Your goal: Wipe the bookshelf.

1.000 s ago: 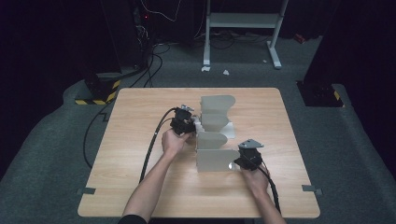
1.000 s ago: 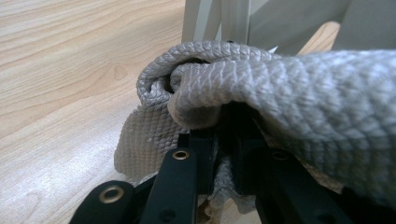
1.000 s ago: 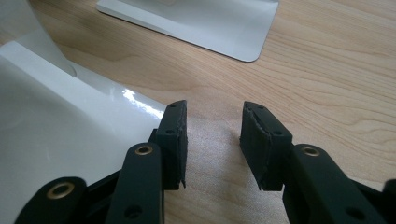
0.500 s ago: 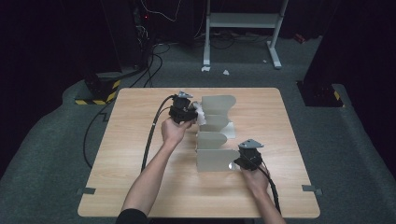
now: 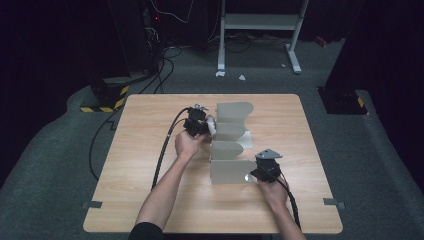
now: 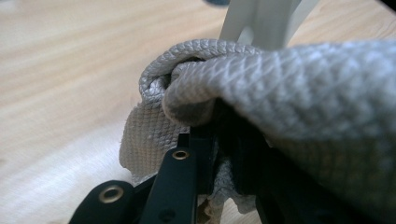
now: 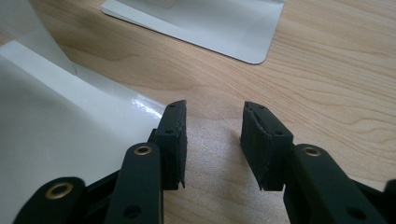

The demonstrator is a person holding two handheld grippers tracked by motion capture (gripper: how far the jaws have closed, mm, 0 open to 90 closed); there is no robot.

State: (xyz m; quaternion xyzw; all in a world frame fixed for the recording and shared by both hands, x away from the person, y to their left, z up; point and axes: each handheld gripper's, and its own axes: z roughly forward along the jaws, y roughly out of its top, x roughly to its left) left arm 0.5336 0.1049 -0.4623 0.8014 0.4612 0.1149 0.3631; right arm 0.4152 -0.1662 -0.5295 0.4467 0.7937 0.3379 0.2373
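One cloth [image 6: 261,88] beside empty rack [image 5: 231,135]

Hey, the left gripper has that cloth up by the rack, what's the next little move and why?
Probably press the cloth against the nearest panel of the white rack and wipe along it. The left gripper is shut on the cloth right beside that panel, while the right gripper, jaws open, rests at the rack's near end, seemingly to steady it.
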